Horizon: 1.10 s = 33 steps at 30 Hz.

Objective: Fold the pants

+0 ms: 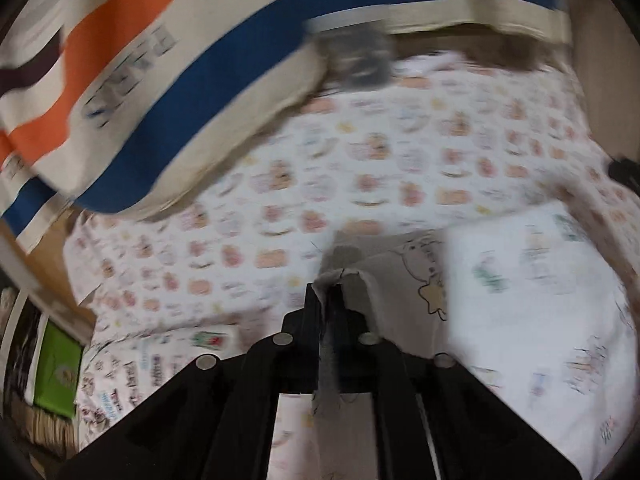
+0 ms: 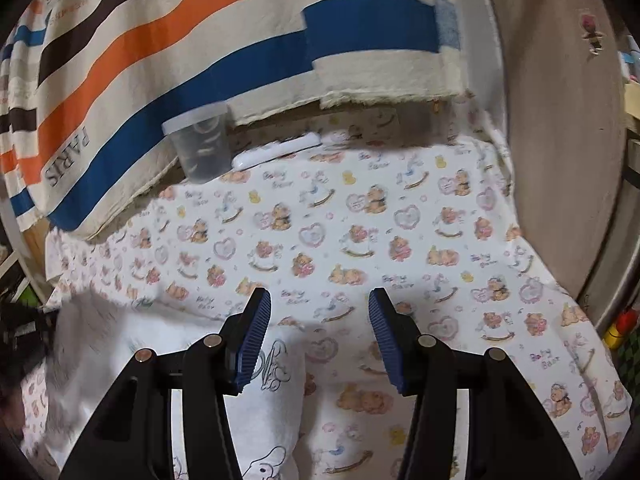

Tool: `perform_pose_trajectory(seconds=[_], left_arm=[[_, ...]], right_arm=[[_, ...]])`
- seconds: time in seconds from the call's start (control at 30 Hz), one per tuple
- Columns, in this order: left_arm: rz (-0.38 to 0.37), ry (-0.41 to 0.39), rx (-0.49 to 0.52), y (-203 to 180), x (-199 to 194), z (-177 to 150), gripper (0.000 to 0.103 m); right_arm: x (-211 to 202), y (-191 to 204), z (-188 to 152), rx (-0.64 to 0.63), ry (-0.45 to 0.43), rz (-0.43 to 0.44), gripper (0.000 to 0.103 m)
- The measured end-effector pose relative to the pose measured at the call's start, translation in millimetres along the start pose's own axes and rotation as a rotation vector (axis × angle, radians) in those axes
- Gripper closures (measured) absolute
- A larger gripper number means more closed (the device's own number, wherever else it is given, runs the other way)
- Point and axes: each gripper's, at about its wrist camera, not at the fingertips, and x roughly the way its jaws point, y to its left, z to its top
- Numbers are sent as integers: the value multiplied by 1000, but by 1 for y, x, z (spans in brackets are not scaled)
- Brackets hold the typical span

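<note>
The pants (image 1: 540,300) are white with small cartoon prints and lie rumpled on a bear-print sheet (image 1: 360,168). My left gripper (image 1: 328,288) is shut on a fold of the pants' edge, which bunches up between its black fingers and is lifted off the sheet. This view is blurred. In the right wrist view the pants (image 2: 272,412) lie low and left, under my left finger. My right gripper (image 2: 320,304) is open above the sheet (image 2: 360,220), its blue ribbed pads (image 2: 256,332) wide apart with nothing between them.
A cream cloth with orange, blue and brown stripes and the word PARIS (image 2: 160,60) covers the far side. A clear plastic cup (image 2: 202,144) and a white flat object (image 2: 276,152) sit at its foot. A brown panel (image 2: 560,160) bounds the right.
</note>
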Motion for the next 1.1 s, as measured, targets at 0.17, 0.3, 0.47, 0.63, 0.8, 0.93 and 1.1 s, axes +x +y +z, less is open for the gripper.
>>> perform_pose_trajectory(seconds=[0.17,0.3,0.47,0.63,0.8,0.93,1.1], left_arm=[[121,37,-37,30,20,-4,22],[120,54,-49,37,17,-19,22],[89,31,-52,42,4,-18,15],[-156,130,-85,57,18,5,12],[-188,209,-172,98,43,10,12],[-92,169,-260,131,38,0,19],[-192,41,-265,122,3,-23,19]], right_arm=[[8,8,-4,-42,33,-4,48],[10,7,-5,-50,40,-5,46],[1,12,-5,-81,-9,-29,46],[15,17,-12,-86,57,2,46],[29,10,-15,-63,106,5,46],[25,10,-12,-79,75,-30,46],[13,14,-9,-87,31,-9,46]])
